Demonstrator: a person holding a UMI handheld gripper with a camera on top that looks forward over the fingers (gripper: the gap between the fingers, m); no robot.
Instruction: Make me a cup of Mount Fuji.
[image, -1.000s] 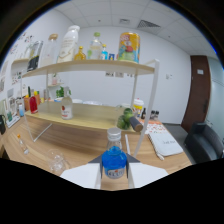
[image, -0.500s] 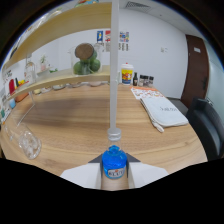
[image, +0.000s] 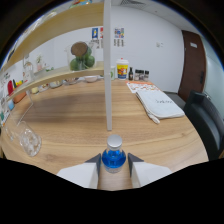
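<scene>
Nearest to us, the gripper (image: 114, 167) has its two pale fingers (image: 82, 174) closed in against the sides of a small blue bottle (image: 113, 158) with a light cap, and we judge it held, both pads pressing on it. The bottle stands upright between them, seemingly lifted above the wooden table (image: 90, 120) rather than resting on it.

Just ahead of the bottle rises a white upright post (image: 107, 65), part of a shelf frame. Off to the left of the fingers, on the table, lies a clear glass (image: 29, 140), which we take to be the cup for the drink. Farther on, to the right, a folded white cloth (image: 156, 105) lies on the table. Beyond that, a low shelf (image: 55, 77) carries small bowls and a round green plant pot (image: 81, 56), and a yellow-lidded jar (image: 122, 69) stands near some dark little bottles.

We judge that we are carrying the blue ingredient toward the glass. Next we need to bring the bottle over the glass, keeping clear of the post.
</scene>
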